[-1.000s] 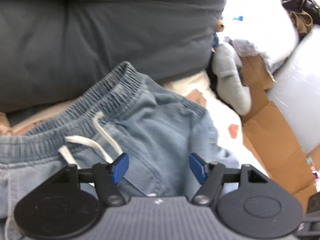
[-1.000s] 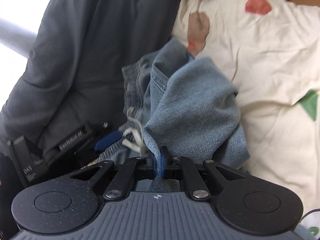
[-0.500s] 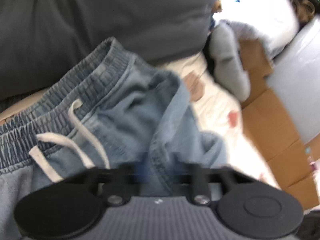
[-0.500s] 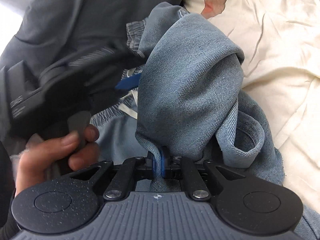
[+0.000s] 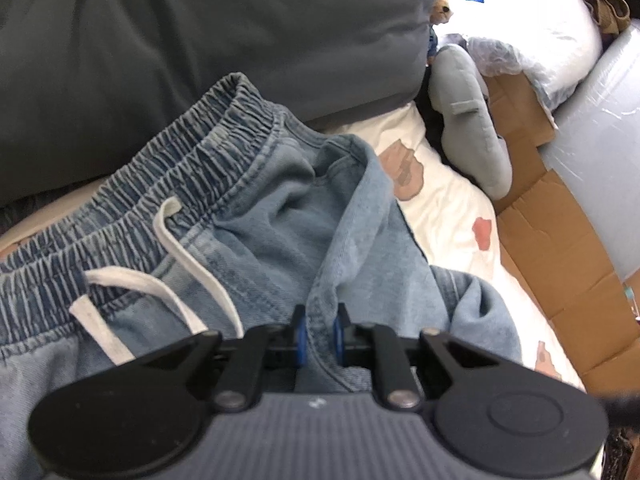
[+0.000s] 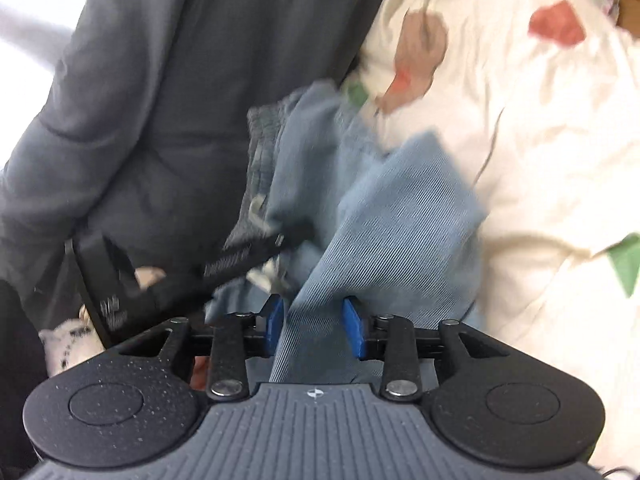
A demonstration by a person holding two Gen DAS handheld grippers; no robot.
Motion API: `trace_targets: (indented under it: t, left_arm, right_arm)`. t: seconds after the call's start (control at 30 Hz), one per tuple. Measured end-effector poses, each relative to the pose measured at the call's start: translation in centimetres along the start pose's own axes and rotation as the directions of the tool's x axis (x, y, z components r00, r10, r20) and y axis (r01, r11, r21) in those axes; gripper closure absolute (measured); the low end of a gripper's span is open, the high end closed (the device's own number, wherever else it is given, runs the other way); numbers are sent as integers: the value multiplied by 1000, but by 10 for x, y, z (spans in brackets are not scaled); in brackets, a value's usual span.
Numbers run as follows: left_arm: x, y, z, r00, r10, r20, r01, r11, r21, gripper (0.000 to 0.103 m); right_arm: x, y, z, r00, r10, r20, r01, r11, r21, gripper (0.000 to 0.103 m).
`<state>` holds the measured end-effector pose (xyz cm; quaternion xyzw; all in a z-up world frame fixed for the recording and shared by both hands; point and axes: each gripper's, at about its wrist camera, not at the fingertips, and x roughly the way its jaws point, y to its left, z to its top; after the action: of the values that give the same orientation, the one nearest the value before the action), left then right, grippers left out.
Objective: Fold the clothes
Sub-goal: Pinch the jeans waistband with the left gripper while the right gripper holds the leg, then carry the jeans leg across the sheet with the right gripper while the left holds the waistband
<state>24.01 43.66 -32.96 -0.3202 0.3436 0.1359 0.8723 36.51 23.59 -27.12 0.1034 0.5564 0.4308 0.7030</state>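
Note:
Light-blue denim trousers (image 5: pixel 280 208) with a gathered waistband (image 5: pixel 192 168) and a white drawstring (image 5: pixel 188 256) lie bunched on the bed. My left gripper (image 5: pixel 319 336) is shut on a raised fold of the denim, its blue pads pinching the seam. In the right wrist view a blurred hump of the same denim (image 6: pixel 400 220) runs back between the blue pads of my right gripper (image 6: pixel 315 324). Those jaws are opening, and the pads stand just off the cloth. The black housing of the left tool (image 6: pixel 116 280) shows at the lower left.
A dark grey quilt (image 5: pixel 200 40) bulks behind the trousers. The cream sheet (image 5: pixel 452 216) with printed shapes spreads to the right. Beyond it lie a grey plush toy (image 5: pixel 472 128), flattened cardboard (image 5: pixel 560 240) and clear plastic wrap (image 5: pixel 600 140).
The left gripper went from wide open to shut on a denim fold. The right gripper, shut on denim before, has parted its pads and drawn back from the raised bundle.

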Motion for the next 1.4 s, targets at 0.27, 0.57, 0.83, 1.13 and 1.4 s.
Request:
trace_targets:
  t: [0.27,0.57,0.83,1.13,1.4]
  left_arm:
    - [1,3,-4,1000,1,13,-1,1000,-18,89]
    - [0,7,-5,1000,-4,21,5,1000,-23,89]
    - [-1,11,-2,1000,-7,15,8,999,-51,89]
    - [-19,18,34,994,73,86,-73,997,2,46]
    - [10,33,54,976,192,101,-207,962,180,39]
  right_arm:
    - [-8,-20,73,992,-107,65,112,990,-81,61]
    - [52,-39,124,979,-201,-37,192,966,-171,61]
    - [98,-51,123,959,-232,-163,198,960,-200,61]
    - [114,-48,109,956,-236,-176,188,948,-255,80]
    - [109,-46,105,960,-235,-155,189,945,-266,82]
